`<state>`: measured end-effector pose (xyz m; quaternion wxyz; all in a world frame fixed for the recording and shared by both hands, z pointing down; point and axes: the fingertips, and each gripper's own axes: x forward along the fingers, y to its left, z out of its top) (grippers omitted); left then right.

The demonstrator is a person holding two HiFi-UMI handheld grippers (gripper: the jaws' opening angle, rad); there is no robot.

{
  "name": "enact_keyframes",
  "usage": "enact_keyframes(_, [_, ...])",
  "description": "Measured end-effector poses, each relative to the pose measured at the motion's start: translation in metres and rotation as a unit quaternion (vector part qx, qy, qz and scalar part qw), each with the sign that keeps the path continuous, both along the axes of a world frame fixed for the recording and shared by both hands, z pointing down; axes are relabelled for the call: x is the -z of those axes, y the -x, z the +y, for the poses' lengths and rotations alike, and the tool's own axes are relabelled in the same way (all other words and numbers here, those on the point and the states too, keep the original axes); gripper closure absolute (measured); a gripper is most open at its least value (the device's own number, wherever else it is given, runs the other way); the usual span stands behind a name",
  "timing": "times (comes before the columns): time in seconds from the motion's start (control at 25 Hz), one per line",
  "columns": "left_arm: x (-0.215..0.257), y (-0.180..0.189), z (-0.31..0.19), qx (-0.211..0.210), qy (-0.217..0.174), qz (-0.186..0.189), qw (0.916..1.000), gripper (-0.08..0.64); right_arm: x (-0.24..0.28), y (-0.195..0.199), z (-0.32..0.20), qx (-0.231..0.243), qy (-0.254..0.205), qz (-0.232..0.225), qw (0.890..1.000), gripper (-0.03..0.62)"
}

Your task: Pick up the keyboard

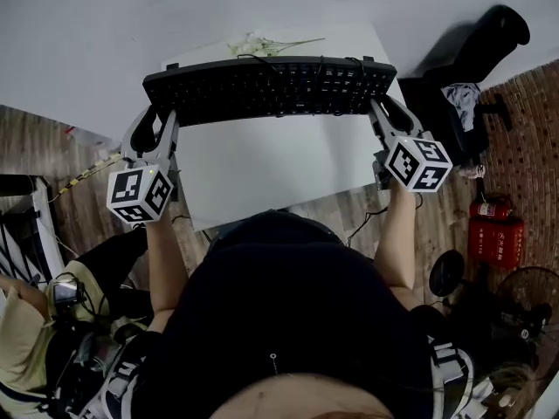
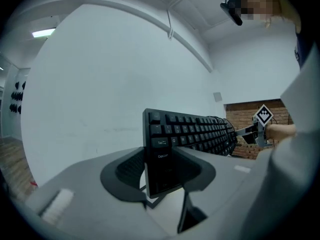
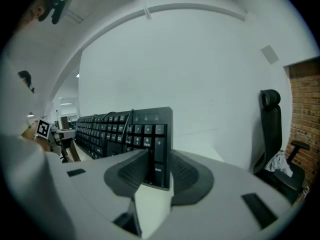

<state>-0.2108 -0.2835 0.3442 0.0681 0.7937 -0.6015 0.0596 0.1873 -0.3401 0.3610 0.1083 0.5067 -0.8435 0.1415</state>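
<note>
The keyboard (image 1: 271, 85) hangs in the air over the far part of the white table (image 1: 262, 177), its left end clamped between the jaws of the left gripper (image 1: 162, 113) and its right end clamped between the jaws of the right gripper (image 1: 377, 107). Both forearms (image 1: 166, 260) reach straight forward from the body, with the grippers pointing ahead close to level and their marker cubes nearest the person. The keyboard's long axis runs left to right between the two grippers, keys facing up.

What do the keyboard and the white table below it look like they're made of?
Keyboard: matte black plastic by its look, with moulded keys and white printed letters. Table: a smooth, flat white top, likely laminate or painted board; the pictures leave that open.
</note>
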Motion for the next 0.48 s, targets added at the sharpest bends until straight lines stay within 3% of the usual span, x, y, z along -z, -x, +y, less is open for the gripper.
enact_keyframes(0.48, [0.026,0.009,0.020,0.022,-0.076,-0.011,0.9968,0.387,0.030,0.011,0.003,0.011,-0.101,-0.007,0.995,0.449])
